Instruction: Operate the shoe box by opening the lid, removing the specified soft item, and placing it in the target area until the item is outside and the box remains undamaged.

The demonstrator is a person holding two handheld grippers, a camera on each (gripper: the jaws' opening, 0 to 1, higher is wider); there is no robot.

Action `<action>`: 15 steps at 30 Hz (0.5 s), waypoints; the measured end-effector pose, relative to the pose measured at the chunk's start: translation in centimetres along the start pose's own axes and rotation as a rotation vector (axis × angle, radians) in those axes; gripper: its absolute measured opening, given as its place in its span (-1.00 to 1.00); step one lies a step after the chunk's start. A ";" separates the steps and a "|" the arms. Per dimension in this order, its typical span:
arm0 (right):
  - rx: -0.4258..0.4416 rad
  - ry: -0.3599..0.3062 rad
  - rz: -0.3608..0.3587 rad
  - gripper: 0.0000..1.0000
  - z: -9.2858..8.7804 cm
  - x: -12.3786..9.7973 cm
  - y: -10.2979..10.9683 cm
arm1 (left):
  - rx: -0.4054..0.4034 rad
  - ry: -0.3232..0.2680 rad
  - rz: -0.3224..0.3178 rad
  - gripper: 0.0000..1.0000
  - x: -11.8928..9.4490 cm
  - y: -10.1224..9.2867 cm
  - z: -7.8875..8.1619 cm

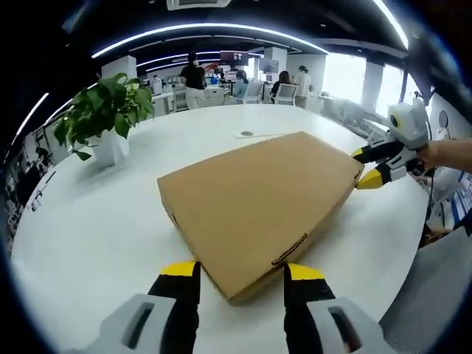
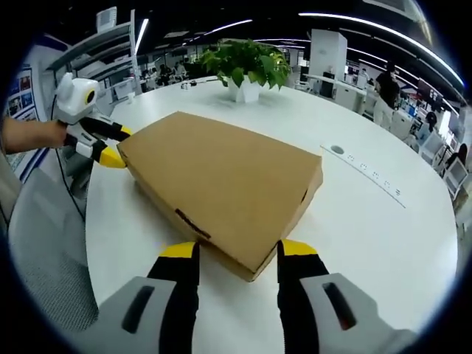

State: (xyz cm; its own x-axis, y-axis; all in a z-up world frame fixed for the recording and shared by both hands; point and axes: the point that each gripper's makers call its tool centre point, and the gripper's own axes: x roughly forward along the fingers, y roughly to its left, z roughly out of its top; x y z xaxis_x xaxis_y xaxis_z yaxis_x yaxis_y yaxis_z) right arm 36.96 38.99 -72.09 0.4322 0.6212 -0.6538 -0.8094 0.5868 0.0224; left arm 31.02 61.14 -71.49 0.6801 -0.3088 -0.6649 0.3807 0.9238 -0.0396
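A flat brown cardboard shoe box (image 1: 258,199) (image 2: 221,177) lies on the white table (image 1: 96,243) with its lid down. In the left gripper view my left gripper (image 1: 242,271) is open, its yellow-tipped jaws standing on either side of the box's near corner. The right gripper (image 1: 366,168) comes in from the right at the box's far corner, held by a hand. In the right gripper view my right gripper (image 2: 240,251) is open astride its own near corner. The left gripper (image 2: 118,145) sits at the opposite corner, jaws apart. What is inside the box is hidden.
A potted green plant (image 1: 107,110) (image 2: 247,63) stands on the table beyond the box. A socket strip (image 2: 369,173) is set into the tabletop. A grey chair (image 2: 44,243) sits beside the table's edge. People and desks fill the far office.
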 end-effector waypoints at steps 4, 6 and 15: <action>0.011 -0.003 -0.004 -0.27 -0.1 -0.2 1.0 | 0.016 0.022 -0.018 -0.11 -0.5 0.4 -0.4; 0.015 -0.004 -0.006 -0.28 -0.2 -0.2 1.4 | 0.025 0.032 -0.027 -0.11 -0.7 0.6 -0.5; 0.025 -0.006 -0.011 -0.31 -0.4 -0.5 3.8 | 0.057 0.063 -0.056 -0.10 -1.8 1.4 -1.4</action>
State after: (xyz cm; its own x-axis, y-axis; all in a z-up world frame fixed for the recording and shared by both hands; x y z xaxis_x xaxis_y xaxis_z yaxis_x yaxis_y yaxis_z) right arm 33.53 40.66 -72.01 0.4436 0.6172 -0.6498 -0.7944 0.6065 0.0337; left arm 29.49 63.32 -71.38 0.6167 -0.3431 -0.7085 0.4536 0.8905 -0.0364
